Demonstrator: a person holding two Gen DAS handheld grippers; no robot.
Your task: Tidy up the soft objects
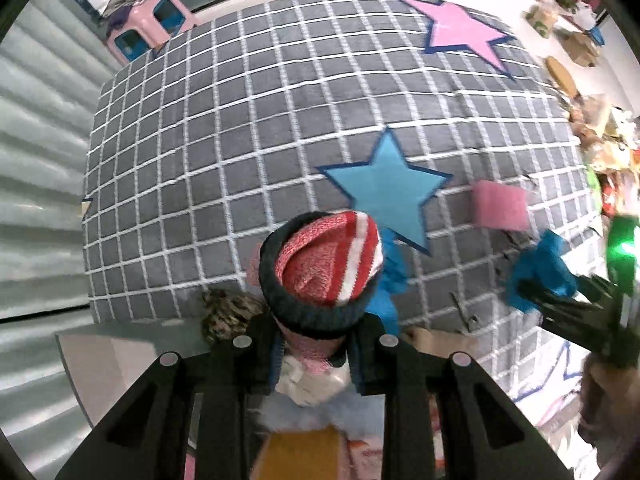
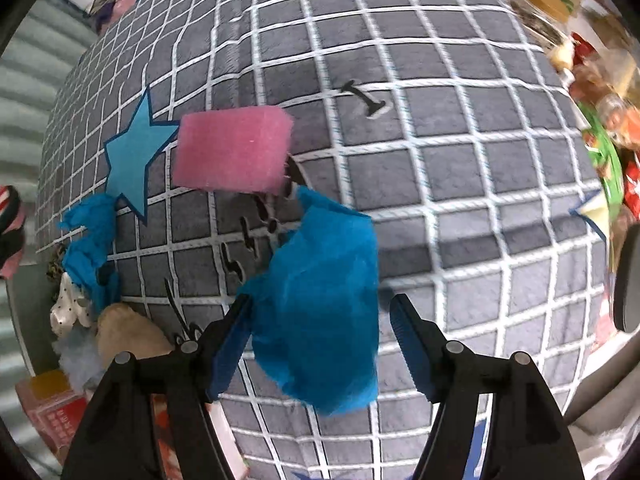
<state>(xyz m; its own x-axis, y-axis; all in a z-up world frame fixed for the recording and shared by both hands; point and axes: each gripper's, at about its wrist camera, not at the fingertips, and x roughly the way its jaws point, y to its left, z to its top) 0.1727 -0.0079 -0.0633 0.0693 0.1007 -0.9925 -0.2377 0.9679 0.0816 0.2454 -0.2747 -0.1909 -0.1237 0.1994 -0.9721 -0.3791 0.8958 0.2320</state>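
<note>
blue cloth (image 2: 320, 312) between spread right tongs (image 2: 320, 320).

A red-and-white striped knit hat (image 1: 328, 256) with a dark navy brim is seen bunched and raised above a grey grid rug (image 1: 240, 140). A pink sponge block (image 2: 234, 152) is laid flat on the rug beside its blue star. A crumpled blue cloth (image 2: 320, 312) is seen just in front of the sponge. A second blue cloth (image 2: 90, 240) is bunched at the rug's edge.
</note>
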